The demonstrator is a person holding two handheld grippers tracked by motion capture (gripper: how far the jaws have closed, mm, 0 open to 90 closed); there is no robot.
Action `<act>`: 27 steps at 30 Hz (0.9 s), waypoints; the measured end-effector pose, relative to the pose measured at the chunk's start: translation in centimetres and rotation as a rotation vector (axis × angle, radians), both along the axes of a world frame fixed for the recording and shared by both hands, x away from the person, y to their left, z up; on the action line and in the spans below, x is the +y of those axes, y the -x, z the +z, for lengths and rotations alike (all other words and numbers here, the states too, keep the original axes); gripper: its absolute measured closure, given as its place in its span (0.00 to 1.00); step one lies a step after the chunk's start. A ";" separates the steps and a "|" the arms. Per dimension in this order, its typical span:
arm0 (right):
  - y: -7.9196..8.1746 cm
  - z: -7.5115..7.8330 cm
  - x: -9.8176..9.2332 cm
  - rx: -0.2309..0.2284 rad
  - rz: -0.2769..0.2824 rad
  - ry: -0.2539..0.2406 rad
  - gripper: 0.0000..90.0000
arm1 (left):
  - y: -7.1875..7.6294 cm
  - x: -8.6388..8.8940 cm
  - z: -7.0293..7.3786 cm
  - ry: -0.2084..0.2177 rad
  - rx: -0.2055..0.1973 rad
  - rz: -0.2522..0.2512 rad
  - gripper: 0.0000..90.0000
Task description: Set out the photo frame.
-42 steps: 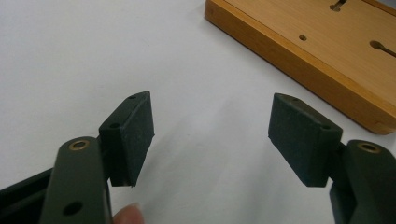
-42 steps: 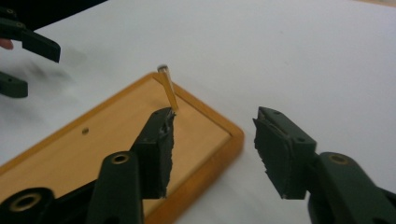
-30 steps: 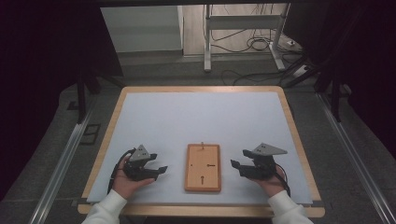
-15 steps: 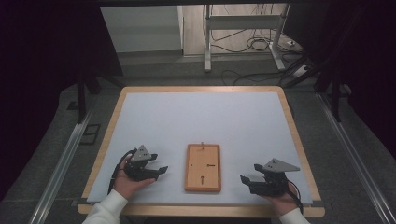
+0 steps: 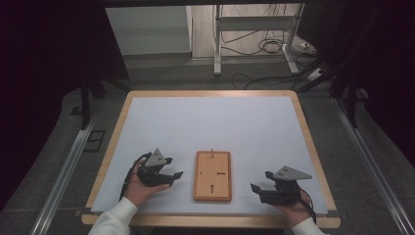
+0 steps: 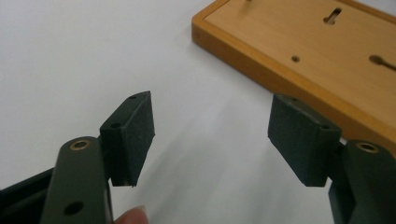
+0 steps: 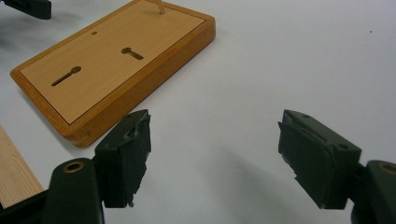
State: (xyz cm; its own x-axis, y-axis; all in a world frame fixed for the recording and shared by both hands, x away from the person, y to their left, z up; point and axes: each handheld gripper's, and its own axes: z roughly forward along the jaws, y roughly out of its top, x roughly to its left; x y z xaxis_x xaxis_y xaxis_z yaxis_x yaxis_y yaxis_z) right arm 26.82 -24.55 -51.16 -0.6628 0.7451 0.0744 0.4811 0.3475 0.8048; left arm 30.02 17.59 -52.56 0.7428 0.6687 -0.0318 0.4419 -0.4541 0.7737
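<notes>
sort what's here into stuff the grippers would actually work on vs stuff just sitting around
Likely part of the job:
wooden board with its keyhole slots and small peg, lying between the grippers
left gripper, open
right gripper, open

Just lying about:
metal stand beyond the table
cables on the floor

We find no readable text, label, brand, number or sign in any view. The wooden board [image 5: 212, 175] carries only slots and a small hole, with no lettering. The white surface [image 5: 205, 127] is unmarked, and the black pads [image 7: 128, 154] of the tongs bear no print that we can make out.
</notes>
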 end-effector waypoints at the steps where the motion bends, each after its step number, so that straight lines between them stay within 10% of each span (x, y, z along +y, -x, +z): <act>1: 0.0 0.0 0.0 0.001 0.000 0.000 0.28 | -0.1 -0.1 0.1 0.001 0.001 -0.005 0.35; 27: -0.1 -0.3 0.4 -0.005 -0.019 0.026 0.23 | -2.9 -3.6 2.1 0.061 0.004 -0.068 0.34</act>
State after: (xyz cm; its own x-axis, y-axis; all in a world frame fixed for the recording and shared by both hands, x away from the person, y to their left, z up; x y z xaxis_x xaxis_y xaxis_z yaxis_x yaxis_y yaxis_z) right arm 26.88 -24.13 -51.43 -0.6492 0.7589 0.0513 0.4837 0.3598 0.7979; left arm 32.87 14.02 -50.45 0.7864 0.6132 -0.0745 0.4150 -0.4352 0.7990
